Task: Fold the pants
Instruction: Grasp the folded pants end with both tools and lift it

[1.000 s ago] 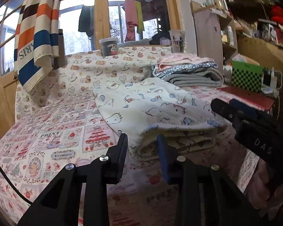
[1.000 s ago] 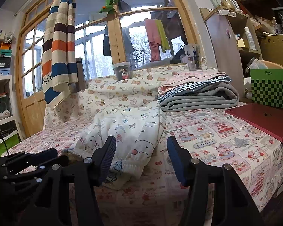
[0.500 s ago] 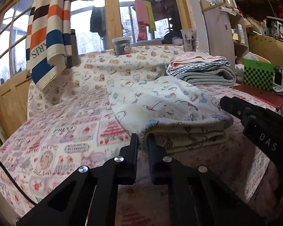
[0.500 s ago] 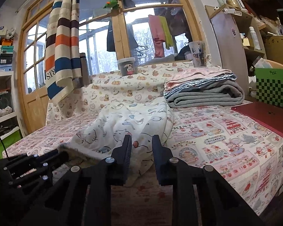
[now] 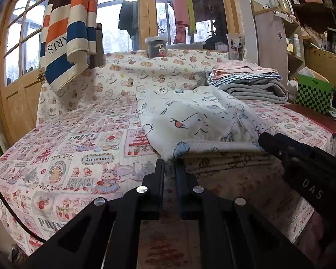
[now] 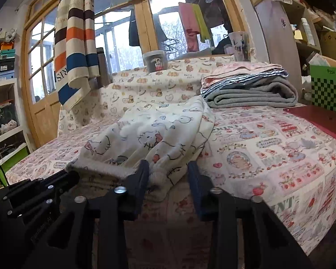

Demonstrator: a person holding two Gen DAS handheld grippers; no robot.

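Left wrist view: left gripper [image 5: 169, 168], jaws pinched on near edge of folded pants [image 5: 197, 121] on table [image 5: 78, 157], unchanged. Right gripper [image 6: 168, 172], narrow before, now wide around hem.

This was a lived-in home room. A table [image 5: 56, 157] wore a cartoon-print cloth, folded blankets [image 6: 250, 89] were stacked on it, a striped towel [image 6: 76, 44] hung by wood-framed windows [image 5: 22, 51], laundry [image 6: 192, 24] dried outside, and cluttered shelves [image 6: 302, 29] lined the wall.

pants [image 5: 194, 121] look like soft, matt fleece cloth.
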